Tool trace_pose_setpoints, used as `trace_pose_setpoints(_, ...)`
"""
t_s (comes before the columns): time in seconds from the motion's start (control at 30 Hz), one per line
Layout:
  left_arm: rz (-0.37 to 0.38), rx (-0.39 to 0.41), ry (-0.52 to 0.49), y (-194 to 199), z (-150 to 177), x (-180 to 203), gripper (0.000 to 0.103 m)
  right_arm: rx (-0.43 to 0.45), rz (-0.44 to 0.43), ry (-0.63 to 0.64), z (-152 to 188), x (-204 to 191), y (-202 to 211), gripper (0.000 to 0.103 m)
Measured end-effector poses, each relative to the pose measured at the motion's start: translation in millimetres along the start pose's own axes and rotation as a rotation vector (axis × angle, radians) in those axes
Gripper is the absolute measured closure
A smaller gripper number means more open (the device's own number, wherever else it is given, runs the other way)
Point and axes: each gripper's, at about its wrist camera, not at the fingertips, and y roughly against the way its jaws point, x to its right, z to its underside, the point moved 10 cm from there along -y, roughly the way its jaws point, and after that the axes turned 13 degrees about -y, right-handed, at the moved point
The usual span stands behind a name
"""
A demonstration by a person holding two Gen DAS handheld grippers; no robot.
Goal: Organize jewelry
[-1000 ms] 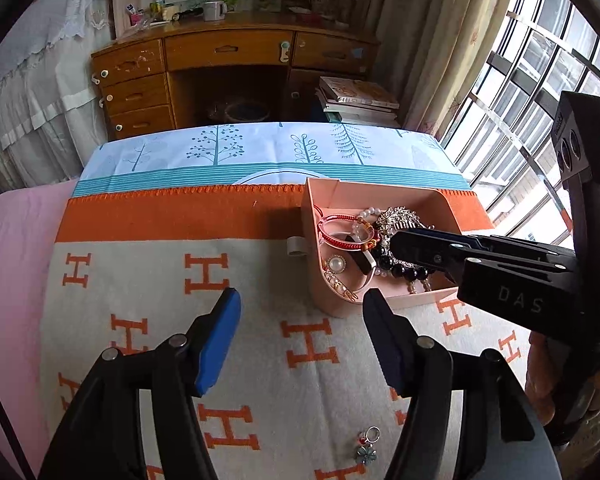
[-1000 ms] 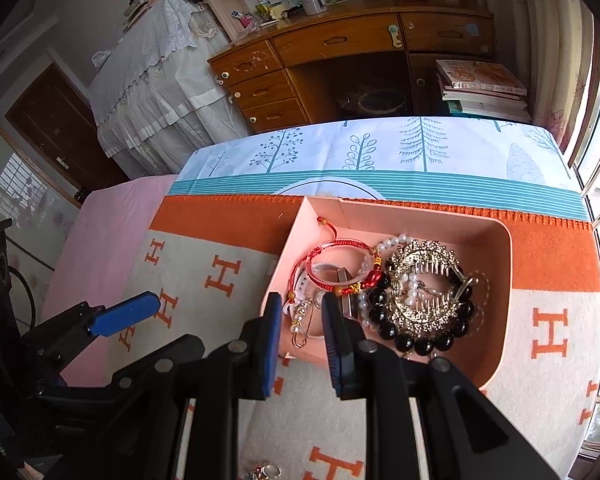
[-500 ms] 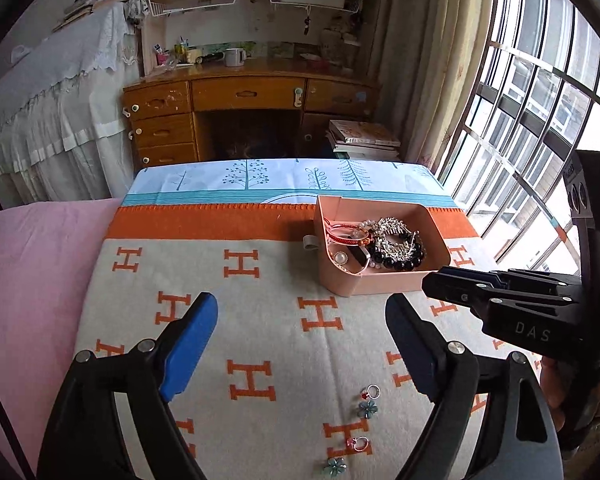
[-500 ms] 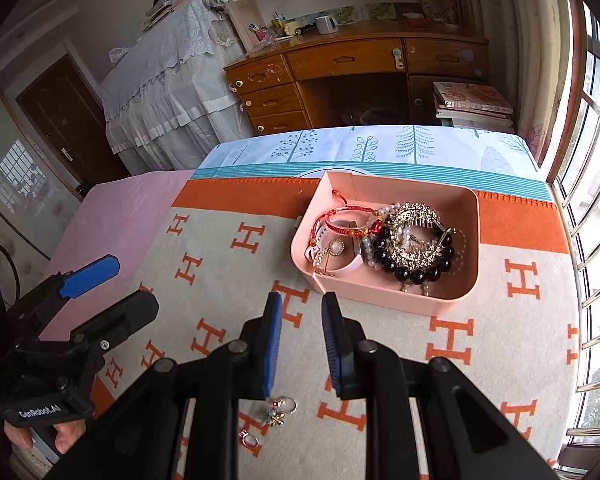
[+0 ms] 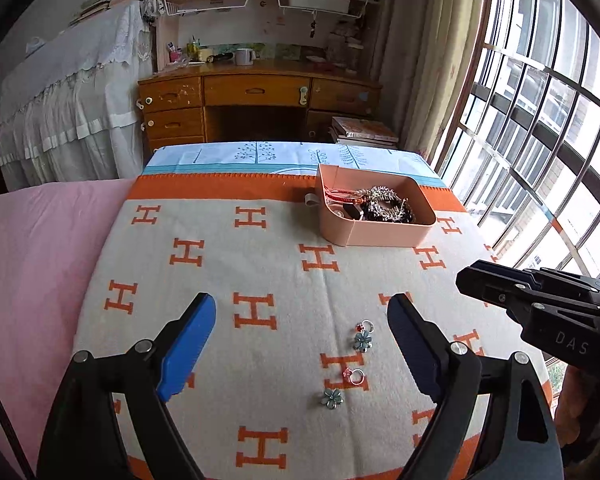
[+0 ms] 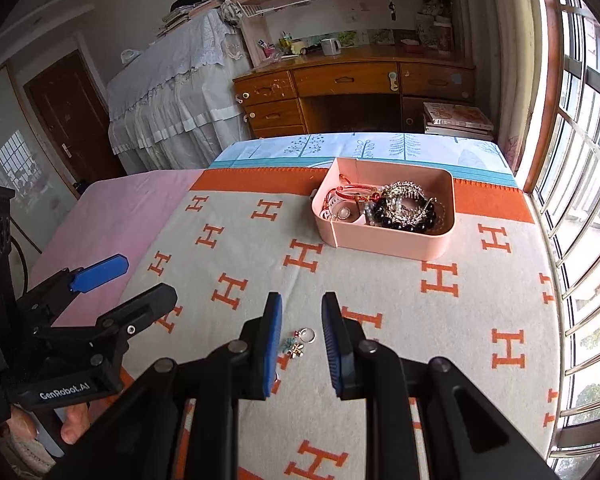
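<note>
1. Quick status first: our left gripper [image 5: 302, 344] has its blue fingers [image 5: 188, 344] spread wide with nothing between them, and those jaws have just been opening. Our right gripper [image 6: 302, 336] has a narrow gap between its pads, also nothing pinched. Both hang above the blanket [image 5: 228, 264], nowhere near touching anything.

2. What's left to tidy: the small rings [image 5: 365, 325] and flower-shaped pieces [image 5: 363, 340] lie loose on the blanket, right below the fingers. The pink box [image 5: 380, 236], already loaded with bracelets [image 6: 352, 194] and black beads [image 6: 404, 220], sits well apart at the far side.

3. Biggest worry: these bits are tiny and flat. If we come down with the pads, we probably pinch blanket fuzz along with the ring, or the ring just skates sideways.

4. The pieces sit close together in a little cluster, so grabbing one likely nudges its neighbours, or we lift two and one drops on the way.

5. The right jaws are narrow. If we don't widen them before dropping, a pad tip could land on a ring and press it into the fabric.

6. Both grippers hover near the same cluster, so we can bump them into each other.

7. The box is piled high; dropping from above might bounce a ring off the beads and over the rim.
</note>
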Motion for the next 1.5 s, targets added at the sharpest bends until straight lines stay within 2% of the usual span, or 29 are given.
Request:
trace_pose_setpoints(0.27, 0.057, -0.030, 0.021, -5, 42, 10, 0.017, 0.022, 0.016, 0.017, 32, 3, 3, 0.081)
trace_pose_setpoints(0.33, 0.082, -0.049, 0.001, -13, 55, 20, 0.017, 0.011, 0.019, 0.021, 45, 7, -3, 0.073)
trace_pose_setpoints(0.53, 0.124, -0.098, -0.075, -42, 88, 45, 0.017, -0.044, 0.042, 0.064, 76, 20, -27, 0.073)
trace_pose_setpoints(0.6, 0.120, -0.110, -0.081, -51, 94, 48, 0.021, -0.055, 0.055, 0.072, 83, 25, -34, 0.073)
trace_pose_setpoints(0.67, 0.118, -0.132, -0.083, -60, 98, 49, 0.037, -0.070, 0.058, 0.071, 86, 30, -41, 0.073)
trace_pose_setpoints(0.73, 0.126, -0.155, -0.075, -68, 101, 50, 0.046, -0.080, 0.051, 0.062, 87, 34, -45, 0.073)
trace_pose_setpoints(0.83, 0.130, -0.172, -0.071, -77, 103, 50, 0.050, -0.079, 0.042, 0.066, 86, 35, -49, 0.073)
trace_pose_setpoints(0.93, 0.141, -0.205, -0.068, -85, 108, 52, 0.074, -0.084, 0.036, 0.080, 86, 34, -53, 0.073)
trace_pose_setpoints(1.03, 0.137, -0.190, -0.069, -87, 107, 52, 0.078, -0.093, 0.030, 0.095, 86, 30, -59, 0.073)
trace_pose_setpoints(1.13, 0.158, -0.178, -0.065, -87, 107, 52, 0.087, -0.095, 0.026, 0.110, 85, 26, -63, 0.073)
trace_pose_setpoints(1.5, 0.181, -0.141, -0.038, -84, 105, 40, 0.087, -0.099, 0.045, 0.150, 70, 9, -87, 0.073)
